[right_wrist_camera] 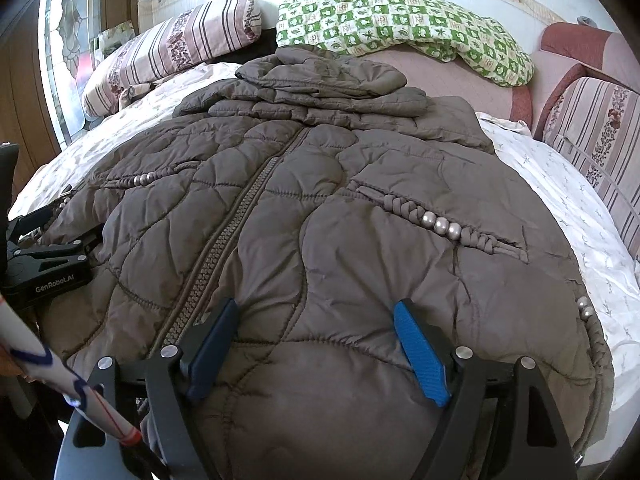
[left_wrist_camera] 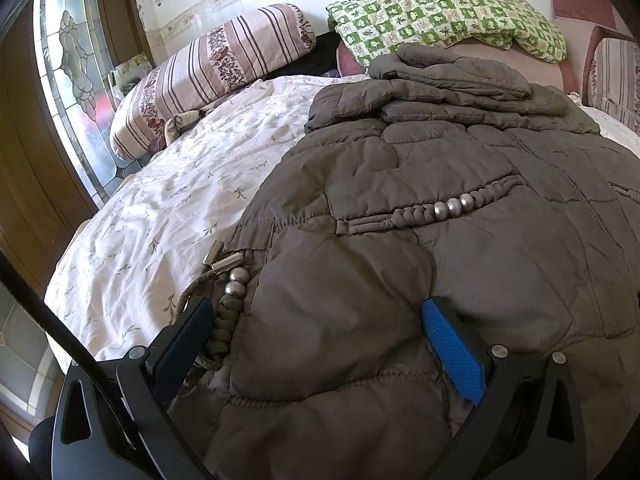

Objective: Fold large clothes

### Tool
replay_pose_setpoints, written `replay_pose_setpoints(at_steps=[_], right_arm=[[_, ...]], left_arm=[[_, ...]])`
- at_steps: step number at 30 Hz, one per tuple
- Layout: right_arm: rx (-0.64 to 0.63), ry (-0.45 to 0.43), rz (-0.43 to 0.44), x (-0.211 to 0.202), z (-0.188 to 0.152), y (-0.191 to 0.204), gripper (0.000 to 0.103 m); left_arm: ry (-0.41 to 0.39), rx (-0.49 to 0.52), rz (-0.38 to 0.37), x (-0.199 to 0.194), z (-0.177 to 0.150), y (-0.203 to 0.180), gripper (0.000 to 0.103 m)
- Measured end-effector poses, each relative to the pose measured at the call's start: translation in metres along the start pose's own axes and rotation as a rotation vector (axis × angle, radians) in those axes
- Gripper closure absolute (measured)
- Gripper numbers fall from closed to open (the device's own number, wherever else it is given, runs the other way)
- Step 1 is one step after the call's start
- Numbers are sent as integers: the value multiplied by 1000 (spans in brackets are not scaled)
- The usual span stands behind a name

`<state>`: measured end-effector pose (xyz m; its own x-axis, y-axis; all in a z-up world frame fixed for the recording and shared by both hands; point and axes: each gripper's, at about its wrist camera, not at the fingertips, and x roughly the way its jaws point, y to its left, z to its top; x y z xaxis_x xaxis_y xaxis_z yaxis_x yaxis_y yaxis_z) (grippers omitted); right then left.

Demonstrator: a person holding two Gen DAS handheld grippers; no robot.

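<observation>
The quilted jacket (right_wrist_camera: 320,208) is lying zipped and flat on the bed (right_wrist_camera: 560,184), looking puffy, soft and slippery (best pinched at its near hem), while the left gripper (left_wrist_camera: 316,320) and right gripper (right_wrist_camera: 316,320) are hovering there, jaws apart.

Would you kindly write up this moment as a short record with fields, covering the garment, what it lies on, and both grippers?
garment: brown quilted jacket, front up, zipper closed, hood bunched at the far end
surface: bed with white floral sheet
bedding behind: striped pillow, green checked pillow
left gripper: open, over the jacket's left hem by the beaded cord
right gripper: open, over the hem just right of the zipper
fold progress: body still flat, no fold visible
</observation>
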<state>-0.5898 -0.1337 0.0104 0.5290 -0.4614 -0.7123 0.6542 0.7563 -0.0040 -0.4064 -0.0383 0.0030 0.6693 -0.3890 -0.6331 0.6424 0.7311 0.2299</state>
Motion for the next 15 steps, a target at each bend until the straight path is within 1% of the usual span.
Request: replay_pose_setpoints(at_steps=[10, 15], right_arm=[[-2, 6, 6, -4, -2, -2, 16], [25, 12, 22, -12, -3, -12, 15]], left_arm=[[6, -2, -1, 0, -1, 0, 0], [20, -7, -9, -2, -2, 3, 0]])
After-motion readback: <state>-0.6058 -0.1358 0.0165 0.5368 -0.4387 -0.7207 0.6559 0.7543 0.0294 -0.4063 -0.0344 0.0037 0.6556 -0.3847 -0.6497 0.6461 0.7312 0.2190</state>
